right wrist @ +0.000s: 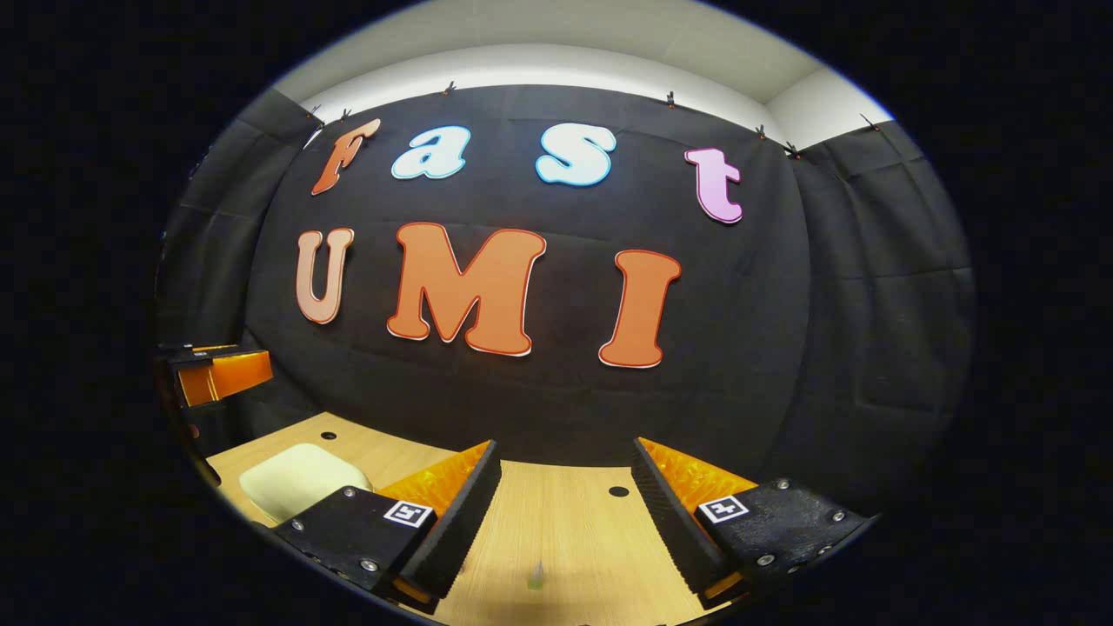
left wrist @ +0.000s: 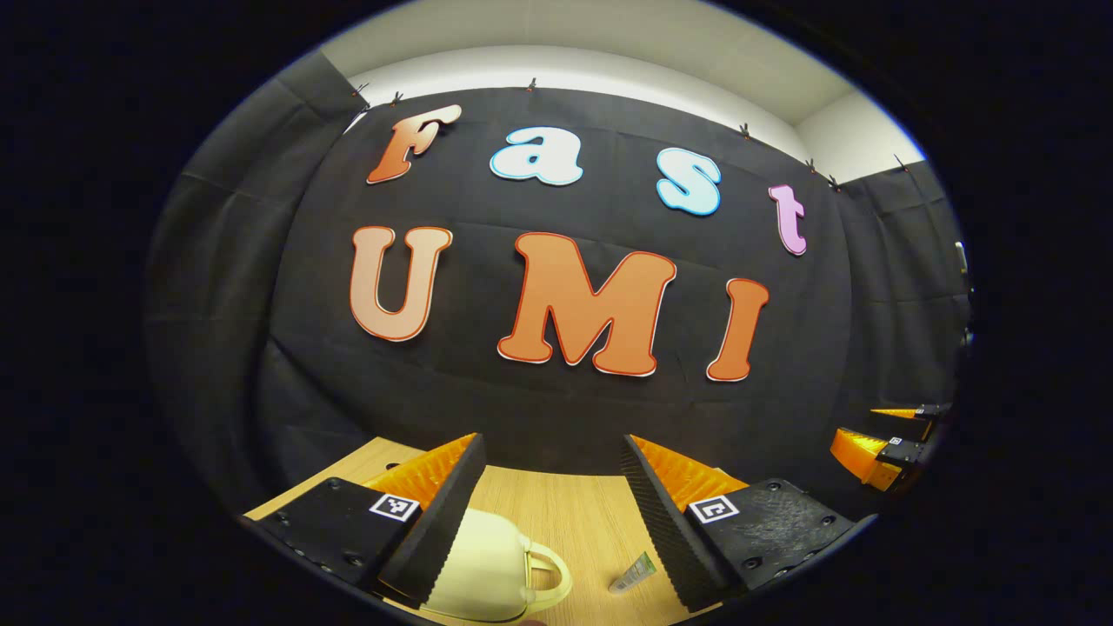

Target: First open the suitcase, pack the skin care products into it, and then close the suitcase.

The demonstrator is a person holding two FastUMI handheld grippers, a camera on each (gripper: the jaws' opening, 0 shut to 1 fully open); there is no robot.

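tabletop (left wrist: 556, 513): pale wood, running back to the black cloth wall; both my hands hang above its near edge.
suitcase (left wrist: 487, 565): small, cream, closed, its handle turned toward my right. In the left gripper view it lies just below and ahead of my left fingers, partly behind the left one. In the right gripper view it lies well off to the left, toward the tabletop's left edge.
left gripper (left wrist: 552, 513): fingers spread wide, holding nothing.
right gripper (right wrist: 565, 522): fingers spread wide, holding nothing.
skin care tube (left wrist: 632, 574): small, greenish, lying flat just right of the suitcase, by my left gripper's right finger, its long axis slanting away to the right.
nearer hand: I judge the left, since the suitcase sits almost under it; opening it falls to that hand first.
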